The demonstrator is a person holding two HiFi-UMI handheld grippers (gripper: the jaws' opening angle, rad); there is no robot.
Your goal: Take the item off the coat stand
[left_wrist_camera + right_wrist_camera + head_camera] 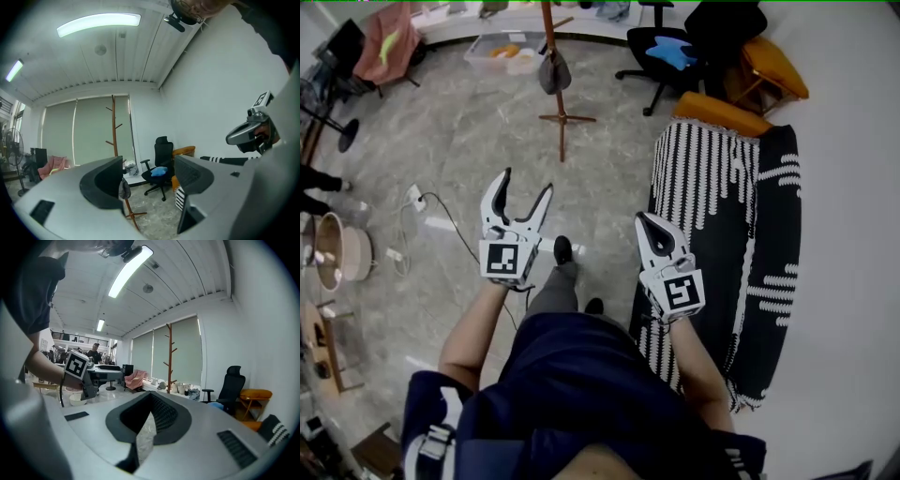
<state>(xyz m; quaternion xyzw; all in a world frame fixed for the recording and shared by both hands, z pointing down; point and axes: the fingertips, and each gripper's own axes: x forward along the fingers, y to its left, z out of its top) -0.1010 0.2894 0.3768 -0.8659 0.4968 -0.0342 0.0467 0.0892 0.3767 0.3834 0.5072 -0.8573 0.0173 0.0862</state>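
Note:
The wooden coat stand (551, 37) stands across the room, ahead of me. A grey item (554, 73) hangs from it low on the pole. My left gripper (526, 182) is held at waist height, far short of the stand, open wide with nothing between its jaws. In the left gripper view the stand (114, 129) and the grey item (124, 190) show just past the left jaw. My right gripper (645, 220) is shut and empty, level with the left one. The right gripper view shows the stand (168, 352) far off and the left gripper (89, 376) beside it.
A black office chair (666, 52) with a blue cushion stands right of the stand. A black-and-white striped couch (722, 187) runs along my right side. A power strip and cable (417, 197) lie on the floor at left. A clear bin (506, 52) sits behind the stand.

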